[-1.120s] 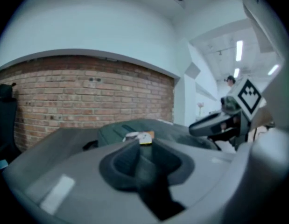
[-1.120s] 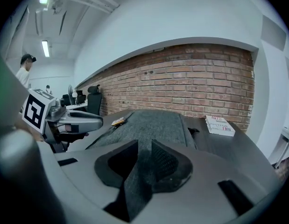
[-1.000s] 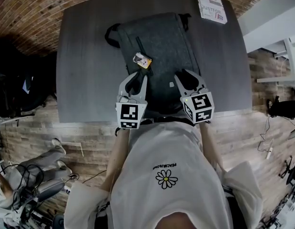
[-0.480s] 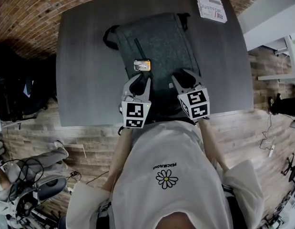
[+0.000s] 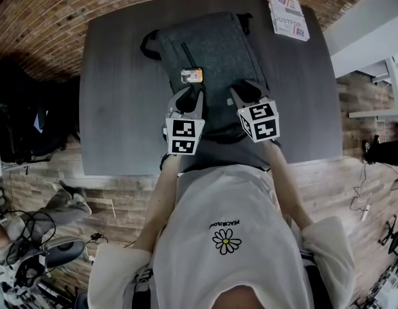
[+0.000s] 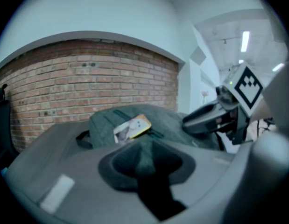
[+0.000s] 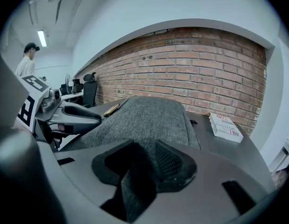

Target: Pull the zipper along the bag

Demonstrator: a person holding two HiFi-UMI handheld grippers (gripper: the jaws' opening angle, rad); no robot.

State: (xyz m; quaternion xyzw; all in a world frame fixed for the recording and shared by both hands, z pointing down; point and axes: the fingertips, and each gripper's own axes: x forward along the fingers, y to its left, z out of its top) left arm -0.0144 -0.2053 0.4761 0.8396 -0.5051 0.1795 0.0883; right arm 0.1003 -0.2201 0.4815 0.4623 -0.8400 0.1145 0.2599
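Observation:
A dark grey fabric backpack (image 5: 215,56) lies flat on the grey table (image 5: 121,108), with a small yellow-and-white tag (image 5: 191,76) on its left side by a zipper line. My left gripper (image 5: 188,98) hovers over the bag's near left part, just short of the tag (image 6: 131,127). Its jaws have just been opening and stand apart; only bag fabric (image 6: 135,113) shows beyond the gap. My right gripper (image 5: 245,92) is over the near right part. Its jaws (image 7: 144,164) have also just been opening, with bag fabric (image 7: 149,113) showing through the gap and no pad pressing on it.
A white printed box (image 5: 287,16) lies at the table's far right corner, also in the right gripper view (image 7: 224,126). The bag's strap loop (image 5: 149,44) sticks out at its far left. A brick wall stands behind the table. A person (image 7: 26,62) stands far off.
Both grippers have moved forward from the table's near edge further onto the bag. The left one now sits closer to the tag.

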